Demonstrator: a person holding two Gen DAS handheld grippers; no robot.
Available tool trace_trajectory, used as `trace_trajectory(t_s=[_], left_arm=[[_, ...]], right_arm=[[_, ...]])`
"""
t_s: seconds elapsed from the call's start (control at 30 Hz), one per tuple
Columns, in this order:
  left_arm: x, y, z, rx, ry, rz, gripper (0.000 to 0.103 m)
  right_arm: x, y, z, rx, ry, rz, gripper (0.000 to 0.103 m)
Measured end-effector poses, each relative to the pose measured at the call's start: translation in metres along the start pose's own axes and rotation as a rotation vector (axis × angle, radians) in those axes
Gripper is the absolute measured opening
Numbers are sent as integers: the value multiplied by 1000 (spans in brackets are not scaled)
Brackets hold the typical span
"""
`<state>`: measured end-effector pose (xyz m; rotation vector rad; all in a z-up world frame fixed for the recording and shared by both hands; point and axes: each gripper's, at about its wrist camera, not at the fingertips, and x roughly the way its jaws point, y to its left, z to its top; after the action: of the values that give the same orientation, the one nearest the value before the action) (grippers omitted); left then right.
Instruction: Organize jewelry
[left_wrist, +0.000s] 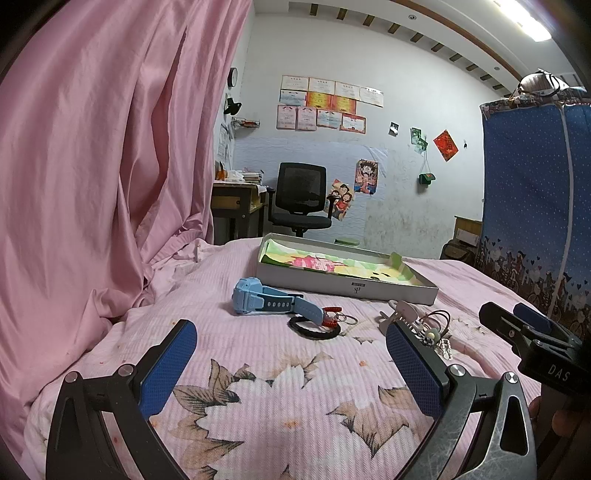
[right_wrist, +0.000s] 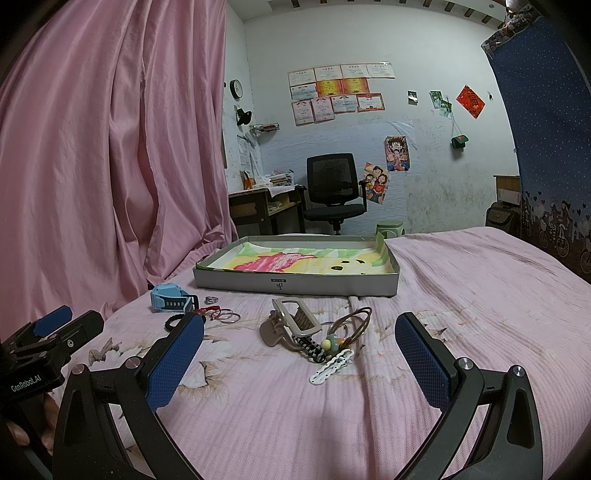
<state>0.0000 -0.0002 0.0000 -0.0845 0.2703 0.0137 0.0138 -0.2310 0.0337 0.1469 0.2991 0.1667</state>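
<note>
Lying on a pink bedspread with big flower prints: a small heap of jewelry and hair things, none of it in the box. Near the far edge, a flat grey box with a bright cartoon picture inside and nothing else to see in it. Just in front of the box, on its left, a light blue watch resting on its side. Beside the watch, a black hair band, some thin silver rings and a small red charm, all close together. More to the right, a beige claw clip, touching brown hair ties, with a white clip just below. Hovering low over the bed, the left gripper, blue pads wide apart, holding nothing. Same for the right gripper, pads wide apart around the clip heap, touching none of it. Hanging on the left, a pink curtain. Far back, a black chair by the wall.
</note>
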Motion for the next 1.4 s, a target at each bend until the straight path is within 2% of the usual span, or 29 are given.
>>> trace_trajectory(t_s=[0.43, 0.63, 0.83, 1.07, 1.13, 1.23, 1.33, 1.4], left_arm=[[0, 2, 2, -1, 5, 0, 103], [9, 1, 12, 7, 30, -29, 103], [45, -1, 19, 56, 152, -83, 103], [80, 0, 17, 58, 270, -119, 103], [91, 1, 17, 63, 301, -130, 101], [108, 1, 16, 62, 355, -167, 93], [122, -1, 12, 66, 415, -200, 79], [128, -4, 12, 78, 434, -206, 78]], right_arm=[[3, -6, 5, 19, 21, 18, 102], [13, -9, 20, -18, 63, 70, 102], [36, -8, 34, -91, 113, 114, 102], [80, -10, 42, -127, 209, 200, 101], [95, -10, 40, -129, 245, 230, 93], [120, -11, 34, -135, 317, 265, 82], [142, -14, 25, -105, 387, 292, 74], [153, -17, 19, -76, 436, 310, 72]])
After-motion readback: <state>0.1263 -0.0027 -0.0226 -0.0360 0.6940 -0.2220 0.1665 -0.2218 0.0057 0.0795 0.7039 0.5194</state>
